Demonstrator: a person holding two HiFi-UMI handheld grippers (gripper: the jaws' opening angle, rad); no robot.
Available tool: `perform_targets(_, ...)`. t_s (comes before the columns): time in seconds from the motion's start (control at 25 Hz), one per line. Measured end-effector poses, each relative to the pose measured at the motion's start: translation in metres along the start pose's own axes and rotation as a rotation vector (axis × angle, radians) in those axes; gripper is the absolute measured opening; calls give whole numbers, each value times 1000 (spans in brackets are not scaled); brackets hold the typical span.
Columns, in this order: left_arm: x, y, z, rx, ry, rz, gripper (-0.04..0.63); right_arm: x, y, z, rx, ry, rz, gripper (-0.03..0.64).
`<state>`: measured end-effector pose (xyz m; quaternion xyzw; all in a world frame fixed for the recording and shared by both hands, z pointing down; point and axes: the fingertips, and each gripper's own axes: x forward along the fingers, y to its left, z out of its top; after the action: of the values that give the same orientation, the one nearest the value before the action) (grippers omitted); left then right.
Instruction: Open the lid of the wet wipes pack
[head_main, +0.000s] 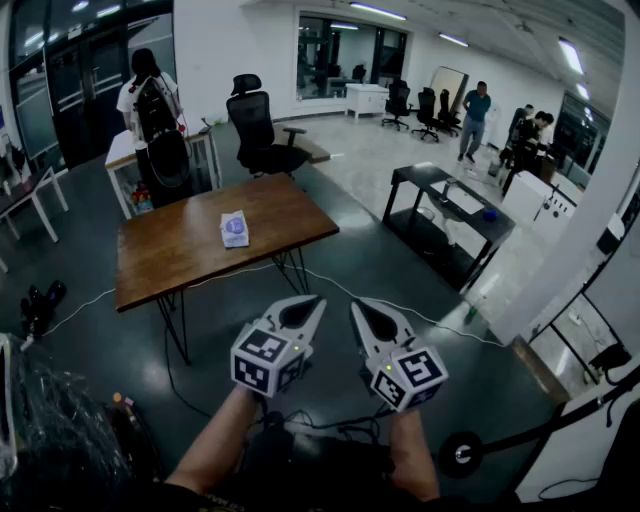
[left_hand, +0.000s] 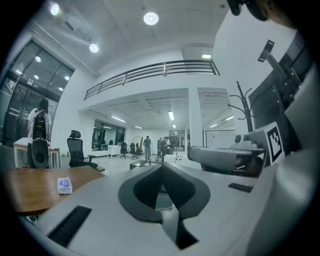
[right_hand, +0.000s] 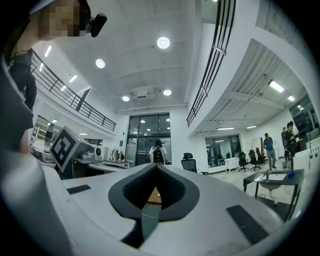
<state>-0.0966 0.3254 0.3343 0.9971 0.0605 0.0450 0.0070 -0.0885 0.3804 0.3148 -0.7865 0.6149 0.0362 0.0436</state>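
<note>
1. The left gripper (head_main: 316, 303) is held level in front of the body. Its fingers (left_hand: 176, 186) are pressed together, with nothing between them.
2. Just beside it, the right gripper (head_main: 357, 305) is tipped slightly up. Its fingers (right_hand: 171, 189) are likewise closed tip to tip and are empty.
3. Open floor is seen between both grippers and the near edge of the table (head_main: 170, 262), so nothing is within reach yet.
4. The wet wipes pack (head_main: 234, 228) is found lying flat on the right half of the table, about midway between the near and far edges. It is well apart from both grippers.
5. From the fingers the pack lies ahead and to the left. In the left gripper view it (left_hand: 64, 185) sits well left of the fingertips, so the left gripper is judged the nearer one.
6. The pack's long axis is read as running from the near edge towards the far edge. A bluish patch faces up, but the lid's hinge side cannot be made out at this range.
</note>
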Motion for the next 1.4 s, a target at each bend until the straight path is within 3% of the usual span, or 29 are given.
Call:
perform_targets(0.76, 2, 14, -6, -14, 8, 39, 5, 10, -9, -10, 10, 22, -6, 11)
perform_targets(1.08, 18, 69, -19, -47, 30, 76, 5, 61, -23, -31, 33, 56, -3, 11)
perform_targets(1.4, 39, 170, -31, -81, 56, 110, 6, 162, -36, -52, 30, 110, 14, 11)
